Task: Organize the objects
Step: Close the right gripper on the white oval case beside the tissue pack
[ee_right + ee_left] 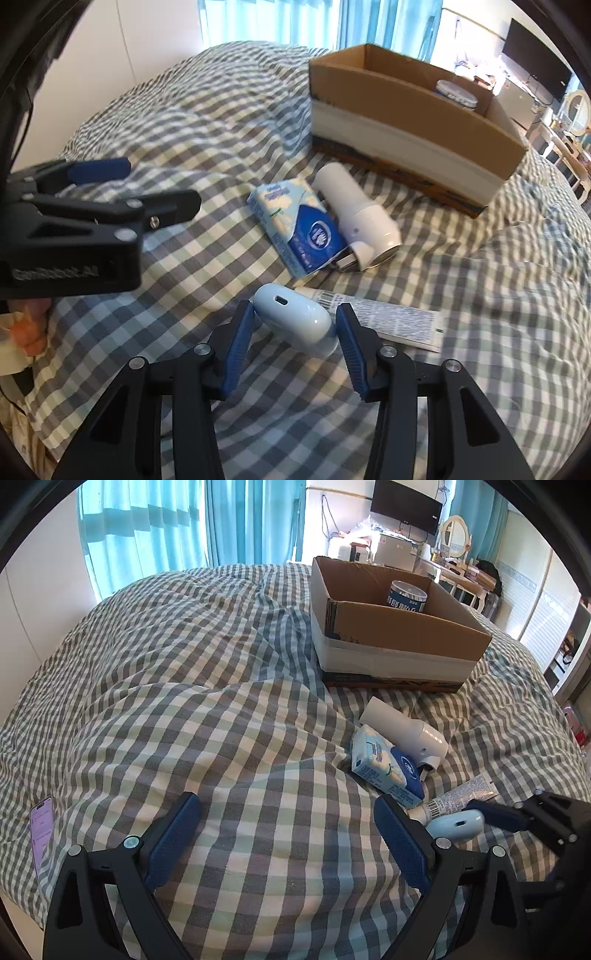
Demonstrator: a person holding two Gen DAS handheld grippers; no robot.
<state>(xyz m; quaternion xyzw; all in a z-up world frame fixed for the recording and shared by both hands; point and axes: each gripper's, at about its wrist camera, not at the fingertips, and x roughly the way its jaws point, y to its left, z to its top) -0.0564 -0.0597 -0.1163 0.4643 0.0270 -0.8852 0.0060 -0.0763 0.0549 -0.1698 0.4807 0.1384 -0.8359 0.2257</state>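
Note:
A pale blue earbud case [295,319] lies on the checked bedspread between the open pads of my right gripper [293,325]; whether the pads touch it I cannot tell. Beside it lie a white tube [391,321], a blue tissue pack [295,225] and a white bottle [358,214]. An open cardboard box [406,620] stands behind them with a blue-labelled can [406,596] inside. My left gripper [288,830] is open and empty over bare bedspread, left of the tissue pack [384,764]. The case [458,825] shows at its right.
A phone [42,830] lies at the bed's left edge. Blue curtains [166,524] hang behind the bed. A cluttered desk with a monitor [406,506] and mirror stands at the far right. The bedspread is rumpled with soft folds.

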